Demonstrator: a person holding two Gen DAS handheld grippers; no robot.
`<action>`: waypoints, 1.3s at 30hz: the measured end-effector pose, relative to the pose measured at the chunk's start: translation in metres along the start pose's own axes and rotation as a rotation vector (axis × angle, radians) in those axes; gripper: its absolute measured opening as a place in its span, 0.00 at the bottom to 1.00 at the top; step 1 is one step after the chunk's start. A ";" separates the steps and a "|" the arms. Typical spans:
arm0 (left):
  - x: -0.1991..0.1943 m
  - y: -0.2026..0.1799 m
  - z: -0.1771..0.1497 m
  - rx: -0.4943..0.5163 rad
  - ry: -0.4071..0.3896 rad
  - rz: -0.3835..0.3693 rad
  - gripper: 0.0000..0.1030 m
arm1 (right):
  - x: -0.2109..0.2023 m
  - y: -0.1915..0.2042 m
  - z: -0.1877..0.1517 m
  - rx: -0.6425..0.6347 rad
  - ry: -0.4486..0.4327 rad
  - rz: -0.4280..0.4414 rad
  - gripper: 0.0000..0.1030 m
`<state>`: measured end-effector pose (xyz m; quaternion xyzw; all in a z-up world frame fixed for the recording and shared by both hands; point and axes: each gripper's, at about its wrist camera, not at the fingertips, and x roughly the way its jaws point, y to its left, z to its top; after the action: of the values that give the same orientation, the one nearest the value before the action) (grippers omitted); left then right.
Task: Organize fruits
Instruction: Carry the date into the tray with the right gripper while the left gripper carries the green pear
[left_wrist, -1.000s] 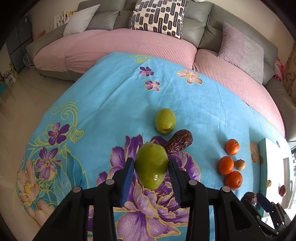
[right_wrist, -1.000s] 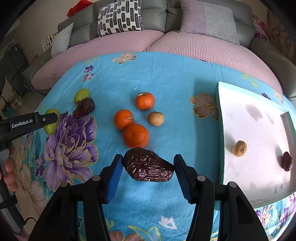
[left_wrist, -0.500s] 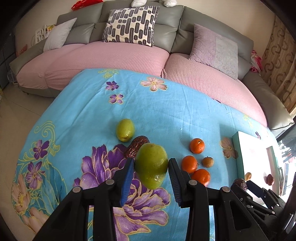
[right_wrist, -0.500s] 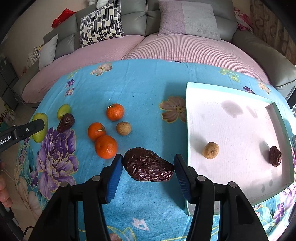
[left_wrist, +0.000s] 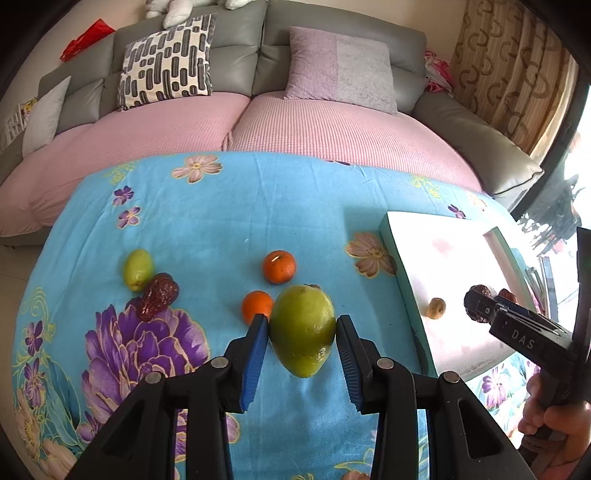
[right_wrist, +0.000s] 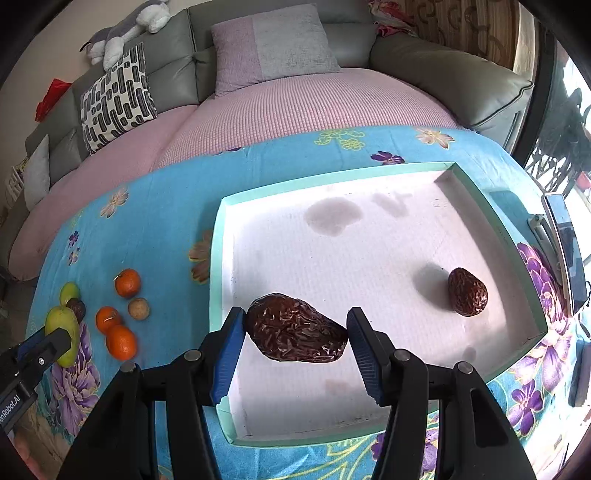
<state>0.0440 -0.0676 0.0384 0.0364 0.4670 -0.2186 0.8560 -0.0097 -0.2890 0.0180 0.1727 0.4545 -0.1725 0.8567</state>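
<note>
Between right hand-held gripper fingers, dried date

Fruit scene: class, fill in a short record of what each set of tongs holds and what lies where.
left tongs: shut on green mango, above the blue cloth
right tongs: shut on large date, over the tray
in tray: another date
on cloth: oranges, small green fruit, date
</note>
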 end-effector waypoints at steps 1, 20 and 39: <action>0.001 -0.007 -0.001 0.019 0.004 -0.005 0.39 | -0.001 -0.008 0.001 0.020 -0.002 -0.009 0.57; 0.020 -0.129 -0.022 0.319 0.028 -0.162 0.39 | -0.028 -0.106 0.000 0.231 -0.054 -0.110 0.57; 0.066 -0.154 -0.032 0.373 0.109 -0.161 0.39 | 0.003 -0.111 -0.010 0.219 0.064 -0.103 0.57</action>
<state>-0.0129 -0.2202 -0.0116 0.1684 0.4654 -0.3666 0.7878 -0.0655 -0.3826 -0.0052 0.2473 0.4684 -0.2591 0.8077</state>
